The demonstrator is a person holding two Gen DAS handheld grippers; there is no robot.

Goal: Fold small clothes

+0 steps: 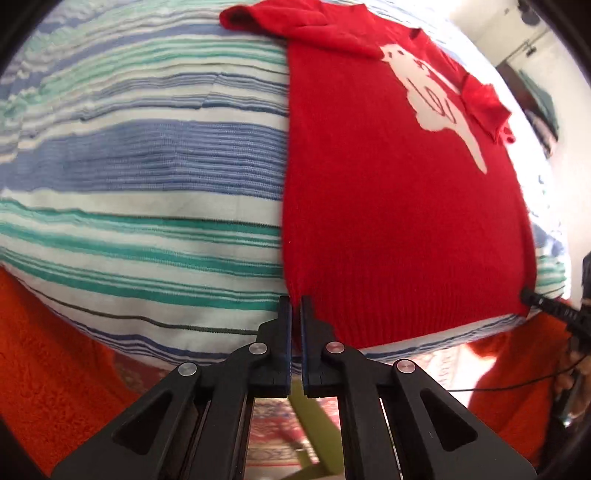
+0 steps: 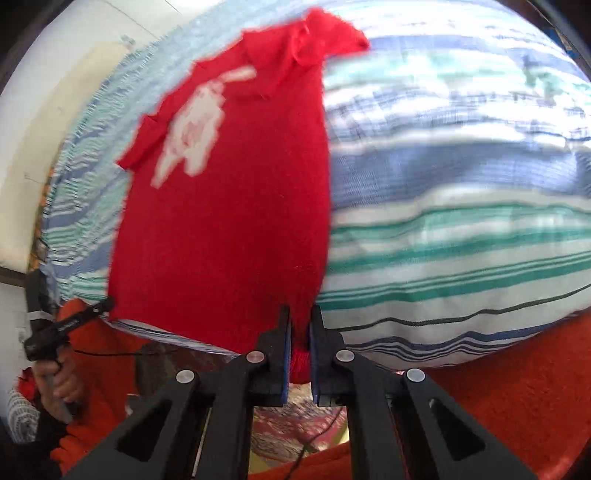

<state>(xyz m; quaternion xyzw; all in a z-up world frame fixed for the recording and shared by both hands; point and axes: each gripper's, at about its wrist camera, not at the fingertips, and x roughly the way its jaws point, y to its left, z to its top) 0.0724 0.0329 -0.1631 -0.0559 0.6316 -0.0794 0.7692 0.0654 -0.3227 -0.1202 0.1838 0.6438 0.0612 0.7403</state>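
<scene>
- A small red sweater (image 1: 399, 221) with a white animal motif (image 1: 436, 103) lies flat on a striped bedspread (image 1: 147, 166). Its hem sits at the near edge of the bed and its collar points to the far side.
- Both sleeves look already turned in over the chest. The left wrist view shows one sleeve (image 1: 295, 26) lying across the far end and a folded flap at the other shoulder.
- The left gripper (image 1: 294, 301) is clamped on the hem's left corner, with only a sliver of red knit between its jaws.
- The right gripper (image 2: 300, 314) is clamped on the hem's right corner, and a bunch of red knit hangs down between its fingers (image 2: 286, 332).
- In the right wrist view the left gripper's tip (image 2: 99, 306) shows at the opposite corner of the hem, so the two grips span the hem's full width.
- The step in hand appears to be the lengthwise fold, hem brought up to the collar.
- The next move calls for lifting both corners together, keeping the hem taut and level, and carrying it toward the far edge so it lands square over the motif without dragging the sleeves loose.
- The right wrist view is blurred, so finer detail there is uncertain.
</scene>
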